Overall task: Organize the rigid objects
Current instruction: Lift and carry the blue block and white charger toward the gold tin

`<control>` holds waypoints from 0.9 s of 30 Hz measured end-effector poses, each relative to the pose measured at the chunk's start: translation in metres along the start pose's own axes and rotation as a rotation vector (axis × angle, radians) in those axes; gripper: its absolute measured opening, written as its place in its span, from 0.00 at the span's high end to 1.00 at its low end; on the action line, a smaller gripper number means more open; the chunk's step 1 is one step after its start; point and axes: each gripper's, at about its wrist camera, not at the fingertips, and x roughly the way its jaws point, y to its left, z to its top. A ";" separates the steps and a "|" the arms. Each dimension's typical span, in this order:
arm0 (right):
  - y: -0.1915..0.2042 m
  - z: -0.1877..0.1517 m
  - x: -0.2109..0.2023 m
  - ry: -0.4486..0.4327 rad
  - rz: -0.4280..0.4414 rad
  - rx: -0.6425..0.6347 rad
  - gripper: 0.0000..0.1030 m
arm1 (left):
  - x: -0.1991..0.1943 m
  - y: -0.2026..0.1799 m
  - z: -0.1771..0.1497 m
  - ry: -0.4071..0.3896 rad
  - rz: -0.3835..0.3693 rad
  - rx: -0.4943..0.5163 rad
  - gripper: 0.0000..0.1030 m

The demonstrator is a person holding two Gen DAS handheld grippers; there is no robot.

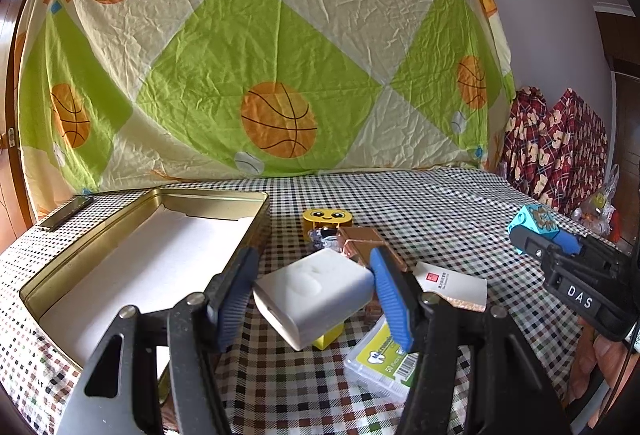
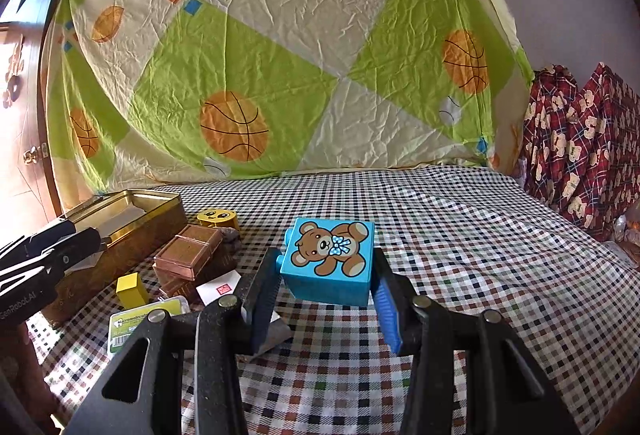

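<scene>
"DAS" on right gripper point(image 1: 560, 249)

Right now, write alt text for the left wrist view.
The left tongs grip a white rectangular block lifted above a checkered tablecloth. An open gold tin lies to the left; beyond the block sits a yellow smiley-face block.

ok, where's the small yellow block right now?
The small yellow block stands on the checked cloth in the right wrist view, left of centre, between the gold tin and the floss-pick box; the left wrist view shows it half hidden under the white charger.
</scene>
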 end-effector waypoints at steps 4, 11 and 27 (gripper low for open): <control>0.009 -0.001 -0.002 -0.012 0.018 -0.003 0.55 | -0.003 0.001 -0.002 -0.005 0.002 0.000 0.43; 0.021 -0.002 -0.002 -0.017 0.037 -0.012 0.55 | -0.009 0.007 -0.003 -0.020 0.020 -0.004 0.43; 0.059 -0.004 0.000 -0.005 0.111 -0.051 0.55 | -0.015 0.021 -0.005 -0.027 0.016 -0.034 0.43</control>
